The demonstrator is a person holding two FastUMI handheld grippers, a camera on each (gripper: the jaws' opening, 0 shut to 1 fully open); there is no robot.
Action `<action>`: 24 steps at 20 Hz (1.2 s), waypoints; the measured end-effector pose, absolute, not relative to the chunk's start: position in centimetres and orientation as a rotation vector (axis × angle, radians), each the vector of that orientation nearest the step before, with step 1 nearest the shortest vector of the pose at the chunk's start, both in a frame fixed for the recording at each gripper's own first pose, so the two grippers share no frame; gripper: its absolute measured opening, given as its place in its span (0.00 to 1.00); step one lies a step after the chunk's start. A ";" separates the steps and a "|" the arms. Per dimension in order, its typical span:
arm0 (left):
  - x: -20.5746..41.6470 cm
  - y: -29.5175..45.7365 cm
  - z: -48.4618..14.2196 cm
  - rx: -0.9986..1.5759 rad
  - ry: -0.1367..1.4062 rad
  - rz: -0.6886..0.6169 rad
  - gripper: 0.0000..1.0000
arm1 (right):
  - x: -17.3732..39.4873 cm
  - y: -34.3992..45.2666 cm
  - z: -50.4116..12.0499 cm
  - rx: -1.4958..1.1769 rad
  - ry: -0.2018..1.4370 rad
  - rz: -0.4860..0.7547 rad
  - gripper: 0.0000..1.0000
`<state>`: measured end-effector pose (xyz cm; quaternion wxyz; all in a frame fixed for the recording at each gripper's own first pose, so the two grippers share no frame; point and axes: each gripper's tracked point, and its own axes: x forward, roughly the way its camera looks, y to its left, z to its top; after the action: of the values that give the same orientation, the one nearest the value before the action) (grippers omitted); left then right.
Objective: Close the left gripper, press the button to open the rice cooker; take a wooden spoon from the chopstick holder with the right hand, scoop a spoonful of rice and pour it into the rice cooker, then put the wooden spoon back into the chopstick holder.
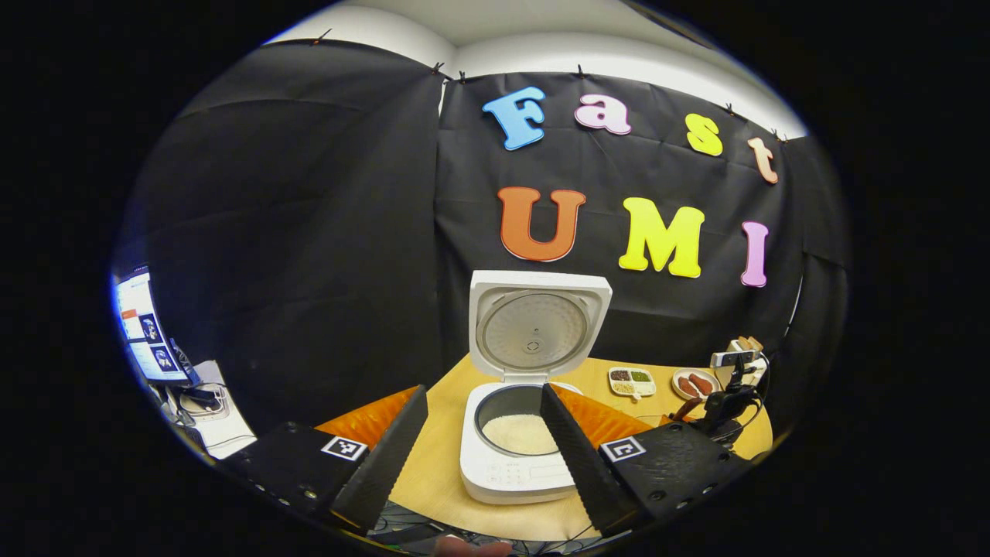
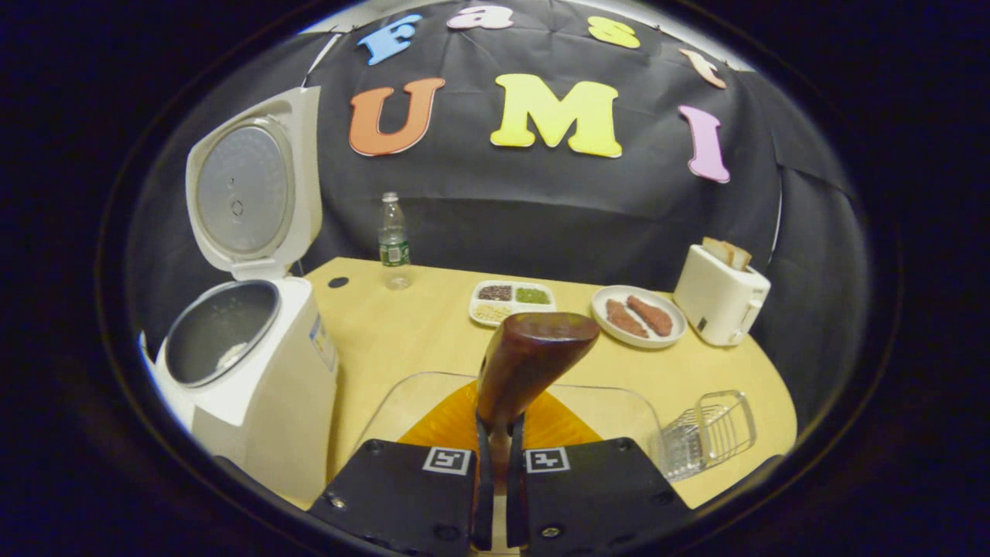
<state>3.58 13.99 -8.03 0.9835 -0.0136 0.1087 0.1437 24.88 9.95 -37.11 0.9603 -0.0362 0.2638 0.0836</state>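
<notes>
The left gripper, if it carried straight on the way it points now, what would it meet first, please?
Most likely the open rice cooker: it sits directly ahead between the left gripper's spread fingers, with the raised lid behind. Depth is hard to judge.

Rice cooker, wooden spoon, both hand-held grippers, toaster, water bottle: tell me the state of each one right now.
Rice cooker: lid up, rice in the pot.
Wooden spoon: clamped by its handle, bowl raised.
Right hand-held gripper: shut on the wooden spoon.
Left hand-held gripper: open, holding nothing.
Toaster: bread in its slots.
Water bottle: upright, capped.
</notes>
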 end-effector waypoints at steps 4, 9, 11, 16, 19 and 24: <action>2.9 13.8 -8.3 -0.035 0.224 0.303 0.94 | 24.4 11.7 -37.4 0.011 0.557 0.243 0.12; 1.9 13.1 -8.1 -0.028 0.229 0.315 0.94 | 23.8 11.3 -37.6 0.265 0.625 0.232 0.12; 1.7 12.6 -7.9 -0.024 0.223 0.314 0.94 | 23.7 9.8 -37.4 0.409 0.654 0.205 0.12; 1.5 11.1 -7.8 -0.012 0.229 0.302 0.94 | 23.5 6.5 -36.5 0.746 0.686 0.164 0.12; 1.5 10.0 -7.3 -0.011 0.225 0.290 0.94 | 23.6 4.9 -35.8 0.855 0.673 0.151 0.12; 1.6 8.5 -6.6 -0.009 0.197 0.275 0.94 | 23.6 2.6 -32.5 0.998 0.631 0.159 0.12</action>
<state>1.63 8.48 -6.55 0.9857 -0.0042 0.0979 0.1369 23.63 2.55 -32.54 0.8279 0.4698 0.2970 0.0749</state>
